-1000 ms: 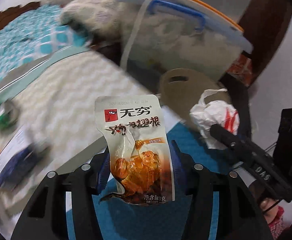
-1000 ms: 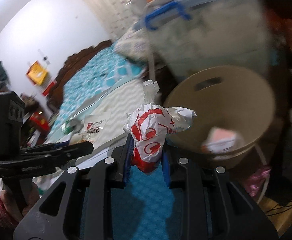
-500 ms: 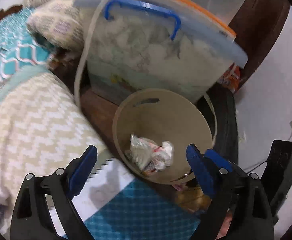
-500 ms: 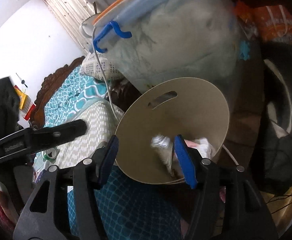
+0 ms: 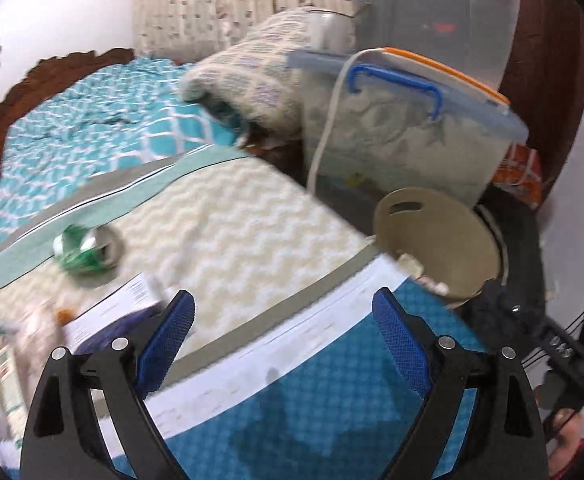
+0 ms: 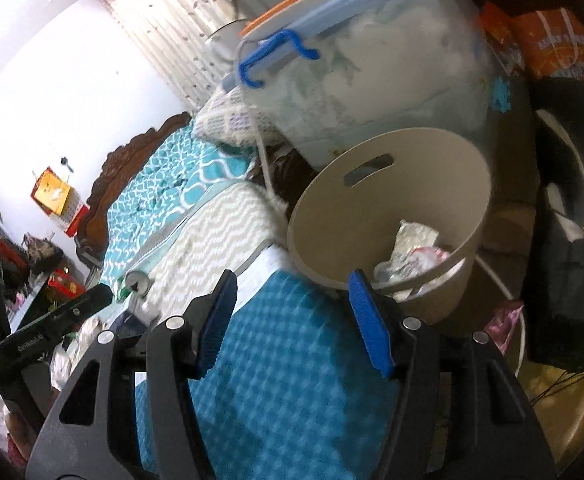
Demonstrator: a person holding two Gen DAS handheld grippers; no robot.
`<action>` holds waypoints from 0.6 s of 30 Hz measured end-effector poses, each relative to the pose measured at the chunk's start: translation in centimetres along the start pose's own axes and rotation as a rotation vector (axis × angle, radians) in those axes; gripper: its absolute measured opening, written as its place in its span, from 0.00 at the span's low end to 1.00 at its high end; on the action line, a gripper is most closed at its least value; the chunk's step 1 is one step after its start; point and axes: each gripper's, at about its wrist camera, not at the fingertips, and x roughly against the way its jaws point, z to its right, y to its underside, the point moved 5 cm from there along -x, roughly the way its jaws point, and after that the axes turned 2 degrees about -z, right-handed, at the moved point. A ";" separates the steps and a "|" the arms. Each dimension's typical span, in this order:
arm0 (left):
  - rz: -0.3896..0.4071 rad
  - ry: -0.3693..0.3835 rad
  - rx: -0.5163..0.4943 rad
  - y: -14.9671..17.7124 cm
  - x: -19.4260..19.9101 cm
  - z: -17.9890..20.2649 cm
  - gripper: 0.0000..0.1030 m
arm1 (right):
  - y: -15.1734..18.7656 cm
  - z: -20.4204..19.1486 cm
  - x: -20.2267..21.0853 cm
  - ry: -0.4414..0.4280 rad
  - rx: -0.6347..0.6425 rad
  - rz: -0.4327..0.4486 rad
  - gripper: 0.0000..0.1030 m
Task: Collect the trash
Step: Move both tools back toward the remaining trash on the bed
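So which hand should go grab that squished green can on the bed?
Probably the left. The left gripper is open, its fingers facing the bed where the green can lies. The right gripper, also open, faces the bin.

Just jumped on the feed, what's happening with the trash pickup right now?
Both grippers are open and empty. The left gripper hangs over the bed near a crushed green can and some papers. The right gripper sits beside the beige bin, which holds crumpled wrappers.
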 end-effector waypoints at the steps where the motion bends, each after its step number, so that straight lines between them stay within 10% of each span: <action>1: -0.005 -0.025 0.009 0.8 0.5 -1.0 0.83 | 0.5 -0.7 0.1 -0.007 0.007 -0.007 0.59; 18: -0.004 -0.217 0.234 9.3 8.1 -15.2 0.83 | 8.4 -15.7 -0.7 -0.183 0.228 -0.138 0.60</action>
